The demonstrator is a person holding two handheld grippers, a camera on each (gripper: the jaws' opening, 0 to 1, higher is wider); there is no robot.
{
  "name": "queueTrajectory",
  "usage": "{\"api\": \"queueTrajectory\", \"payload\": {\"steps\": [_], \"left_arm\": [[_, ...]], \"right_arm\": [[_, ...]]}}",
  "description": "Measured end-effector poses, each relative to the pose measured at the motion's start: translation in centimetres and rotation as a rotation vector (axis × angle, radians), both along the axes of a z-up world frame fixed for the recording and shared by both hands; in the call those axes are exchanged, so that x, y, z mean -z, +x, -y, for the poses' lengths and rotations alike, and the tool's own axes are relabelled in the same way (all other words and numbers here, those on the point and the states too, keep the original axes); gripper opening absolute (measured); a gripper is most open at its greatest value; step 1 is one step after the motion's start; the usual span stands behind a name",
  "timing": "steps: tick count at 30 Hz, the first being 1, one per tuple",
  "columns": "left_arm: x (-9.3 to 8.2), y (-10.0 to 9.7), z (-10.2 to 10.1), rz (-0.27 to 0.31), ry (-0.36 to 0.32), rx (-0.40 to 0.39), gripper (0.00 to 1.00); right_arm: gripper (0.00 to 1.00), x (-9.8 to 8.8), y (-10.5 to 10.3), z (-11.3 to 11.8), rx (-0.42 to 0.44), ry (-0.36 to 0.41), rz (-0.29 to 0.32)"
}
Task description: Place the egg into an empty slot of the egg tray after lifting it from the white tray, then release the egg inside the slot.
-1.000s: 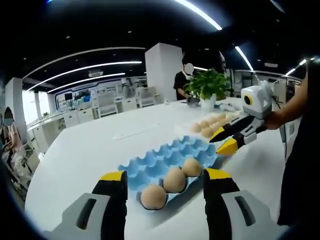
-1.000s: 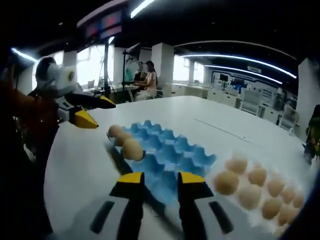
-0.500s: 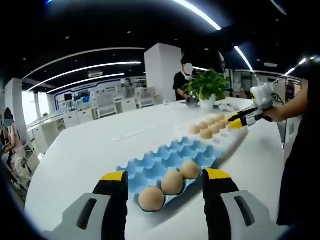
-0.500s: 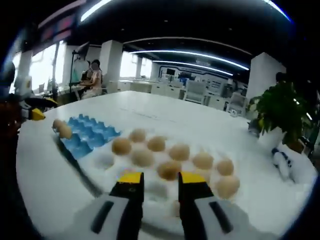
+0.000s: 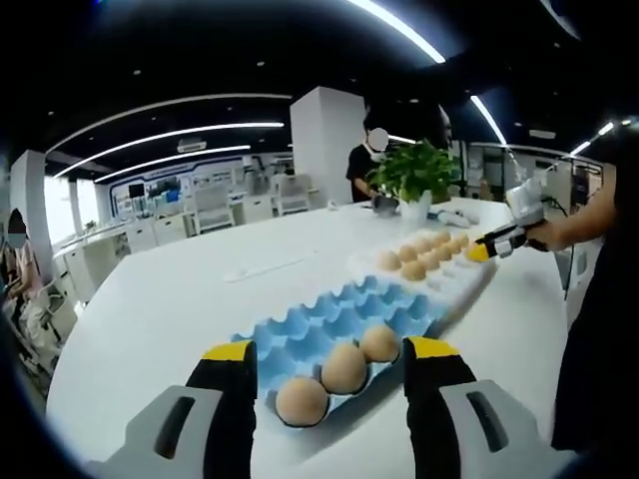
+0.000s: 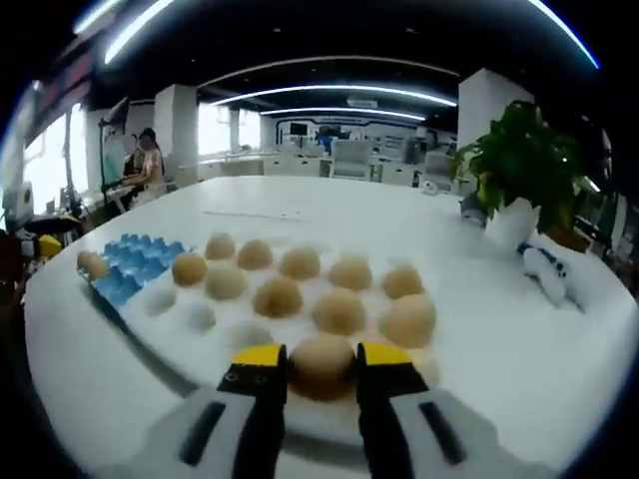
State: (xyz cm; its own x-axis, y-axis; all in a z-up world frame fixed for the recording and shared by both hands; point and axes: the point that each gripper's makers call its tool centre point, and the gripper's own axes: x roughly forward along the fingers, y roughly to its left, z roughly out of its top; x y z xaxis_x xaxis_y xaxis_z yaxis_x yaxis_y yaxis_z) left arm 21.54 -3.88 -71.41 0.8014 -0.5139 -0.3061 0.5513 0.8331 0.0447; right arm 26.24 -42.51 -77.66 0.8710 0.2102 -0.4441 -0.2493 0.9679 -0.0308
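Right tongs framing an egg on the white tray

Your right tongs (image 6: 321, 361) stand parted around the nearest egg (image 6: 321, 365), not visibly clamped; it sits in the white tray (image 6: 469, 384) on the tabletop (image 6: 329, 215). Expect it light, smooth and brittle: close gently across its widest part. Your left tongs (image 5: 329, 361) hang open over the blue egg tray (image 5: 339, 311), three eggs along its near edge.

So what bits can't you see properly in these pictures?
- Right gripper view: whether the right claw is squeezing the egg; its tips cover the sides.
- Right gripper view: blue egg tray is small and blurred.
- Left gripper view: eggs on the white tray are too small to count.
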Motion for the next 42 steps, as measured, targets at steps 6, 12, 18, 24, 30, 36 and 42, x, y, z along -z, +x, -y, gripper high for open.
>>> {"api": "queueTrajectory", "payload": {"steps": [6, 12, 18, 24, 30, 36, 42], "left_arm": [[0.2, 0.2, -0.2, -0.002, -0.001, -0.006, 0.59], [-0.1, 0.5, -0.7, 0.012, -0.013, -0.019, 0.62], [0.3, 0.6, -0.8, 0.001, -0.007, -0.020, 0.62], [0.5, 0.6, -0.6, -0.006, -0.001, -0.010, 0.62], [0.7, 0.5, -0.4, -0.009, -0.002, -0.007, 0.61], [0.8, 0.4, -0.4, -0.011, 0.001, -0.005, 0.60], [0.9, 0.3, -0.5, -0.012, -0.001, -0.010, 0.60]], "right_arm": [[0.26, -0.3, 0.1, -0.3, -0.010, -0.026, 0.011], [0.26, -2.8, -0.3, -0.8, -0.002, -0.030, 0.073], [0.26, -5.2, 0.0, -3.2, -0.070, -0.018, 0.109], [0.26, -5.5, 0.4, -7.2, -0.182, 0.003, 0.132], [0.26, -5.7, 0.2, -13.1, -0.313, 0.056, 0.130], [0.26, -5.2, -0.3, -17.1, -0.408, 0.087, 0.115], [0.26, -5.0, -0.9, -21.0, -0.504, 0.108, 0.102]]}}
